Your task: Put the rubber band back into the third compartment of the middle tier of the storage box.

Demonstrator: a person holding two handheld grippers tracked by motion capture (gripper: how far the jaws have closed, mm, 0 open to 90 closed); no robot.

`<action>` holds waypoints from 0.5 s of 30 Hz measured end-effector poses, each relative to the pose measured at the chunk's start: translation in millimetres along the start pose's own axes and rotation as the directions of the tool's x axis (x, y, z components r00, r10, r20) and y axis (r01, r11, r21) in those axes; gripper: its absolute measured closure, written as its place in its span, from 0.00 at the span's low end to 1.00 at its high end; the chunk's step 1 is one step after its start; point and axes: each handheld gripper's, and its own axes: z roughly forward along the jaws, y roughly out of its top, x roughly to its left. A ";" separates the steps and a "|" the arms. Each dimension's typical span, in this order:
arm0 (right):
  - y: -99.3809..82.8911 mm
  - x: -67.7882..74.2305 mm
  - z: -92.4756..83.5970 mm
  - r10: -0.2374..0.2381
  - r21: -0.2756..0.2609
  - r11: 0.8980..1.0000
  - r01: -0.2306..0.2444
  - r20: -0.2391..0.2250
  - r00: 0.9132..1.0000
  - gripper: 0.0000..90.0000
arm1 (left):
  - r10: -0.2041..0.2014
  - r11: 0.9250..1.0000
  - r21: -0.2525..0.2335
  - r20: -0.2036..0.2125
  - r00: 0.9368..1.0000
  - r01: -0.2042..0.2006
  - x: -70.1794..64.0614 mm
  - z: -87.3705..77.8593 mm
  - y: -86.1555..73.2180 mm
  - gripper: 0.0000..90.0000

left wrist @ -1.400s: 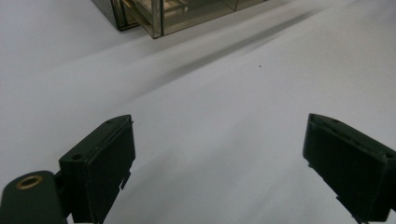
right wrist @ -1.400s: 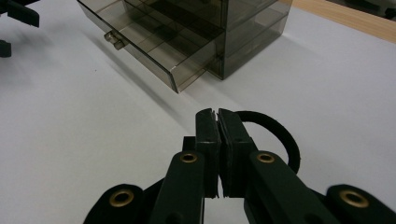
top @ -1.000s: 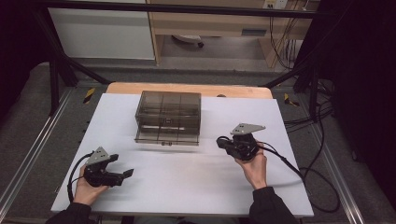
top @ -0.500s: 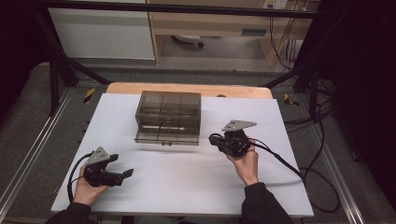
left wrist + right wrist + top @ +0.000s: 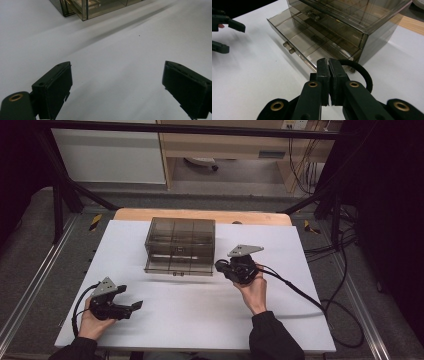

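A smoky clear drawer box [image 5: 180, 240] stands at the middle back of the white table [image 5: 200, 320]. Its bottom drawer [image 5: 307, 43] is pulled out, with a small knob [image 5: 289, 48] on its front. My right gripper [image 5: 328, 62] is shut on a black elastic loop [image 5: 363, 72], which curls out to the right of the jaws. It hovers just off the box's right front corner [image 5: 220, 266]. My left gripper [image 5: 115, 72] rests open over bare table at the front left [image 5: 135, 306], with nothing between its jaws.
A wooden board [image 5: 200, 215] sticks out behind the table's far edge. Cables [image 5: 300, 295] trail from the right gripper across the table and off its right side. Metal frame rails [image 5: 30, 285] run along both sides of the table.
My right gripper has moved left, closer to the box's right front corner, still shut on the loop. The left hand has stayed where it was.
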 end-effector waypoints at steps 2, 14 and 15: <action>1.9 0.7 3.0 -0.001 0.000 1.000 0.001 0.001 1.000 0.98 | 0.000 1.000 0.000 0.000 1.000 0.000 -0.1 -0.2 0.1 0.10; 14.7 9.3 22.3 -0.007 -0.003 1.000 0.007 -0.010 1.000 0.98 | 0.002 1.000 0.000 -0.001 1.000 -0.002 -0.1 -0.3 0.0 0.10; 15.8 9.9 24.0 -0.007 -0.005 1.000 0.007 -0.012 1.000 0.98 | 0.002 1.000 0.000 -0.001 1.000 -0.002 -0.2 -0.3 0.0 0.10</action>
